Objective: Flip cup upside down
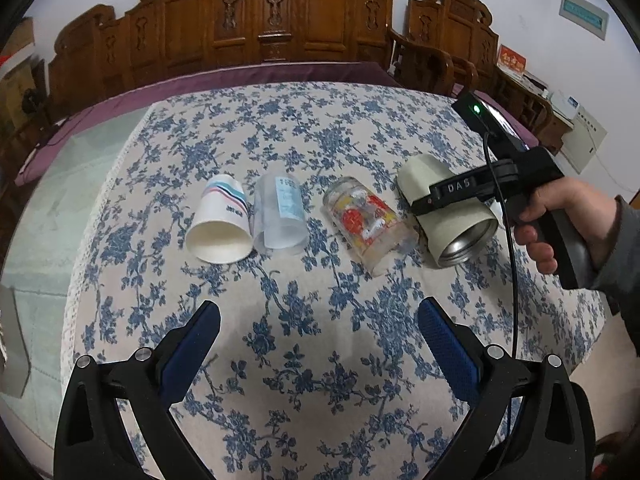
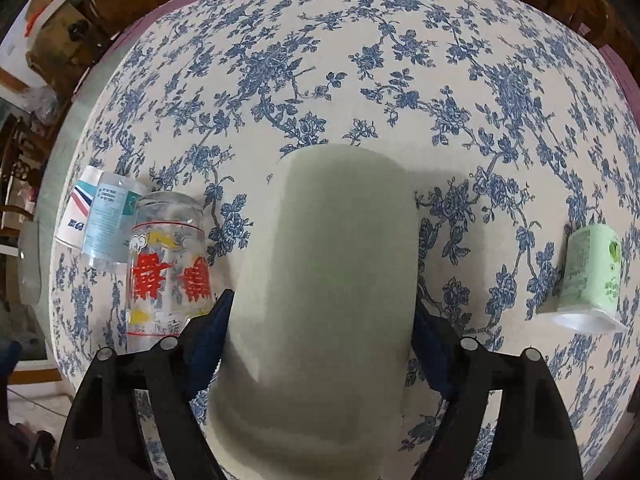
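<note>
Several cups lie on their sides in a row on the floral tablecloth (image 1: 304, 128). The pale grey-green metal-lined cup (image 1: 452, 220) lies at the right end of the row. My right gripper (image 1: 448, 194) is shut across its body; in the right wrist view the cup (image 2: 324, 280) fills the space between the blue pads (image 2: 212, 332). My left gripper (image 1: 320, 332) is open and empty above bare cloth, nearer than the row. Left of the grey cup lie a printed glass (image 1: 366, 224), a clear plastic cup (image 1: 280, 216) and a white paper cup (image 1: 220, 228).
A light green carton-like cup (image 2: 592, 276) lies on its side at the right in the right wrist view. Carved wooden chairs (image 1: 260, 20) stand behind the table. The table's left edge (image 1: 100, 216) drops to a pale green floor. A cable (image 1: 508, 240) hangs from my right gripper.
</note>
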`<state>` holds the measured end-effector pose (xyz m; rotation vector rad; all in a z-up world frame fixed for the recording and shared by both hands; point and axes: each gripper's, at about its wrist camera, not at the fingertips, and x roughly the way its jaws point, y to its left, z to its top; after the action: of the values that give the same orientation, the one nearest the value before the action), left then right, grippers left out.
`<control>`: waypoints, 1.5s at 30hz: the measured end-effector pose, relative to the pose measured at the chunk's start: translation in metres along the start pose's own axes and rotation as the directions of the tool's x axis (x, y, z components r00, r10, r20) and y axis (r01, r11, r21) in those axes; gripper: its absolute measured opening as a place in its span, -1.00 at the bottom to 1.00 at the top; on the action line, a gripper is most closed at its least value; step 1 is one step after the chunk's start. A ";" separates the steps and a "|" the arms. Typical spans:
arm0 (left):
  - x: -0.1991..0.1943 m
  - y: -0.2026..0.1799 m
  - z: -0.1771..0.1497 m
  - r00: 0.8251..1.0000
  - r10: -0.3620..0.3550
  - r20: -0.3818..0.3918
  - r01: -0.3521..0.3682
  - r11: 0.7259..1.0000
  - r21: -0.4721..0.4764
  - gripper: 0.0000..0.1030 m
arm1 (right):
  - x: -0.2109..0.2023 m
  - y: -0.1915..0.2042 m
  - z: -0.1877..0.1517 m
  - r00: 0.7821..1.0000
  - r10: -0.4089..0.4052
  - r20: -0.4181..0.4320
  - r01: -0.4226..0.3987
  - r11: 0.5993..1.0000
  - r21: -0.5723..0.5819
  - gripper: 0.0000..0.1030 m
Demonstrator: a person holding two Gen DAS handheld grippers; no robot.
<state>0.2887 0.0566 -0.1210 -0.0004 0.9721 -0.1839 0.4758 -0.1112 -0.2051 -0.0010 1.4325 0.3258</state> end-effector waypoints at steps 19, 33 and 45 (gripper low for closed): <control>-0.108 -0.024 -0.057 0.985 0.066 0.162 -0.070 0.997 0.019 0.85 | -0.063 0.031 -0.151 0.987 0.109 0.116 -0.104 0.994 -0.045 0.54; -0.113 -0.018 -0.075 0.985 0.098 0.144 -0.098 0.995 -0.009 0.85 | -0.026 0.059 -0.175 0.991 0.052 0.122 -0.039 0.993 -0.108 0.55; -0.120 -0.046 -0.071 0.984 0.112 0.141 -0.116 0.993 0.026 0.85 | -0.110 0.039 -0.218 0.908 0.098 0.408 -0.041 0.988 -0.146 0.53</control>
<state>0.1575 0.0355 -0.0582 0.0726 0.8268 -0.0935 0.2442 -0.1402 -0.1226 0.0091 0.9868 0.4524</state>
